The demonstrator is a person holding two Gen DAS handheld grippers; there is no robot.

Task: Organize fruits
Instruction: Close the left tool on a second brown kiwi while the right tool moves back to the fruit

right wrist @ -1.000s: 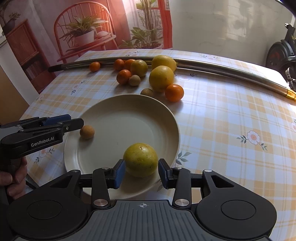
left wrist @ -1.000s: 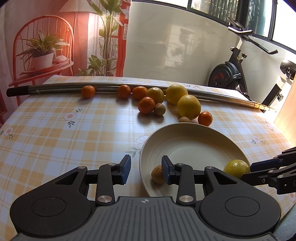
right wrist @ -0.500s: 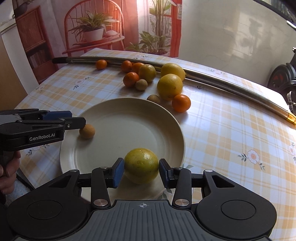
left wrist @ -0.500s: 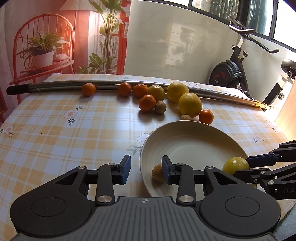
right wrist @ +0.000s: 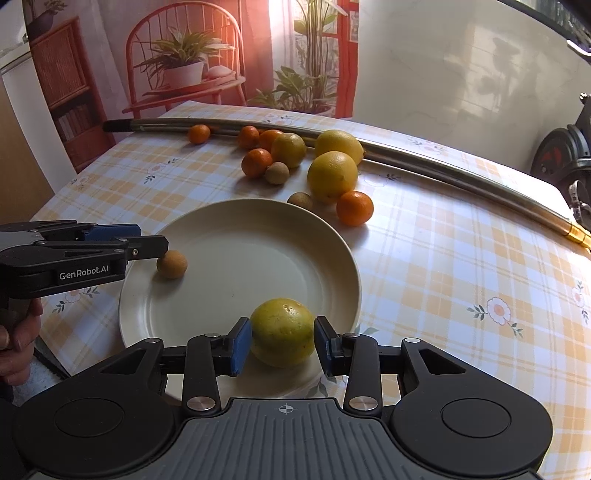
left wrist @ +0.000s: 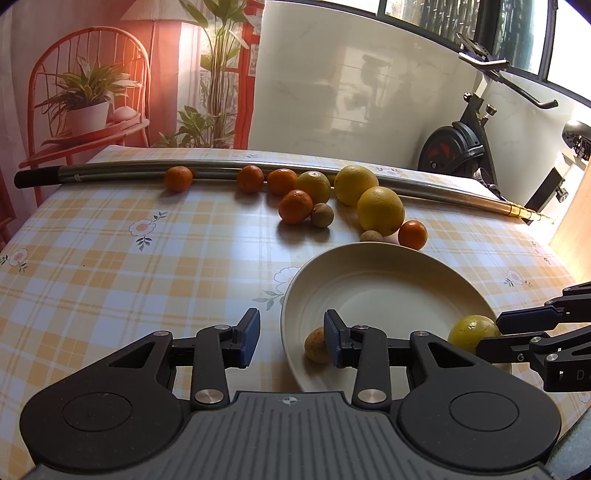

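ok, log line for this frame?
left gripper: open, empty | right gripper: around yellow-green citrus, grip unclear | plate: citrus, small brown fruit | rest: on table

Bench point(left wrist: 110, 266): yellow-and-white checked cloth with flower motifs. Beyond its far edge: printed backdrop point(left wrist: 110, 74) showing a red chair and potted plants; pale tiled wall point(left wrist: 351, 92), sunlit; exercise bike point(left wrist: 461, 147) at far right corner; dark-framed windows point(left wrist: 517, 29) above.
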